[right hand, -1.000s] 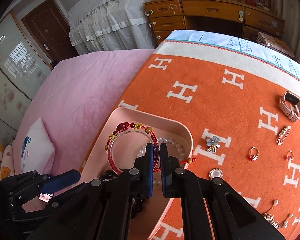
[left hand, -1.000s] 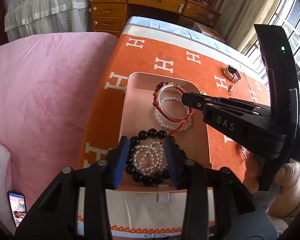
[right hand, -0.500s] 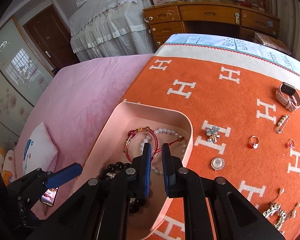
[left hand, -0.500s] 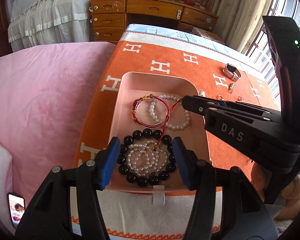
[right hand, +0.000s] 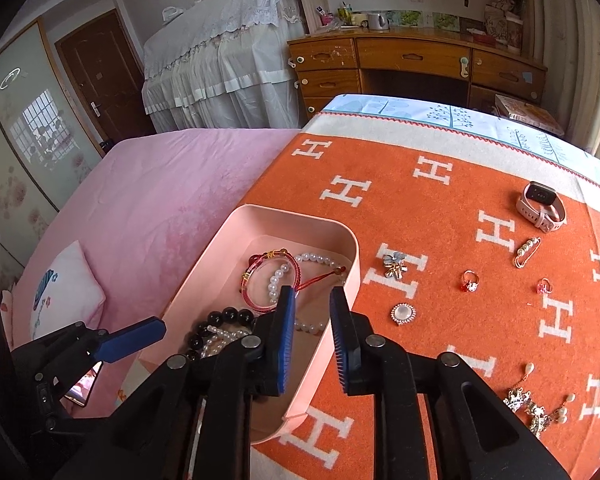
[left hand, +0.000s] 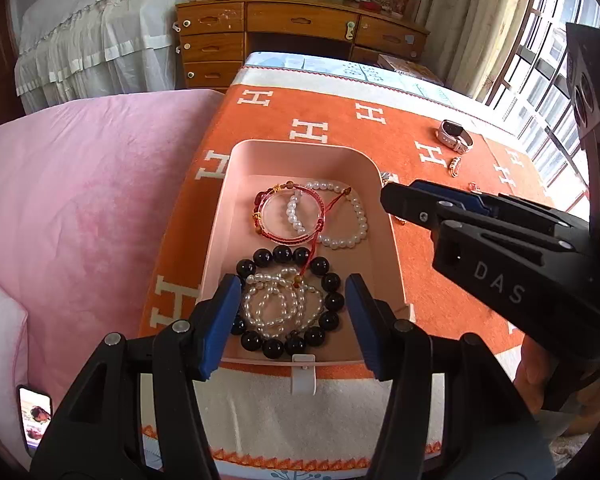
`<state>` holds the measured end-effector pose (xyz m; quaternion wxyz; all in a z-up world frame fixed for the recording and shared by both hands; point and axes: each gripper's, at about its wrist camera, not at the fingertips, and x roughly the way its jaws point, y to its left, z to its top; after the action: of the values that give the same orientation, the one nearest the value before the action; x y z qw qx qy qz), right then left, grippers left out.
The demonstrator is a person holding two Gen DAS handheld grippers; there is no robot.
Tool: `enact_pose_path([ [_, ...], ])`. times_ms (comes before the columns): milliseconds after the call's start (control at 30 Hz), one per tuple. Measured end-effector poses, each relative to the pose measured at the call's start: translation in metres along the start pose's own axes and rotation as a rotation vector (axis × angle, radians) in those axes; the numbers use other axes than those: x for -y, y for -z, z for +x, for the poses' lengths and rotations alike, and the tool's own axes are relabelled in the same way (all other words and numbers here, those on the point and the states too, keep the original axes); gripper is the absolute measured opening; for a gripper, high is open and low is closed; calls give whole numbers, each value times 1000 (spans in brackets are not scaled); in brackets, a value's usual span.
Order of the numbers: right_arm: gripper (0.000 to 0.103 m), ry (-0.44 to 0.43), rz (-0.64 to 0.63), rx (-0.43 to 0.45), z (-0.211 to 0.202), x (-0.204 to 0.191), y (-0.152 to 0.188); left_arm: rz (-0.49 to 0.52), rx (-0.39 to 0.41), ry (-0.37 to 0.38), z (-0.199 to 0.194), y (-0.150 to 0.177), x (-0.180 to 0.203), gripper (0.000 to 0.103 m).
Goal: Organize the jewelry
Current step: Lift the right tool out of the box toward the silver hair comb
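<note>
A pink box on the orange blanket holds a red string bracelet, a white pearl bracelet, a black bead bracelet and small pearl strands. My left gripper is open and empty, above the box's near end. My right gripper is open and empty over the box's right rim; it also shows in the left wrist view.
Loose on the blanket: a pink smartwatch, a pearl pin, a flower brooch, two rings, a round brooch, dangling earrings. A pink bedspread lies left. A wooden desk stands behind.
My right gripper opened and let go of the red string bracelet, which now lies in the box. Both grippers pulled back and up from the box.
</note>
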<state>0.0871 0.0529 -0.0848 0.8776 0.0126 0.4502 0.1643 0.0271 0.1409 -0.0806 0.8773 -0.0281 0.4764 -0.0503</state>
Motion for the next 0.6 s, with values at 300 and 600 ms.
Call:
enact_pose_path([
  [300,27,18,22,34,-26,22,11,14,-2,15,-4,2,17,52],
  [600,27,55,64,32,-55,69,30,64,5,30,-6,-3,50,51],
])
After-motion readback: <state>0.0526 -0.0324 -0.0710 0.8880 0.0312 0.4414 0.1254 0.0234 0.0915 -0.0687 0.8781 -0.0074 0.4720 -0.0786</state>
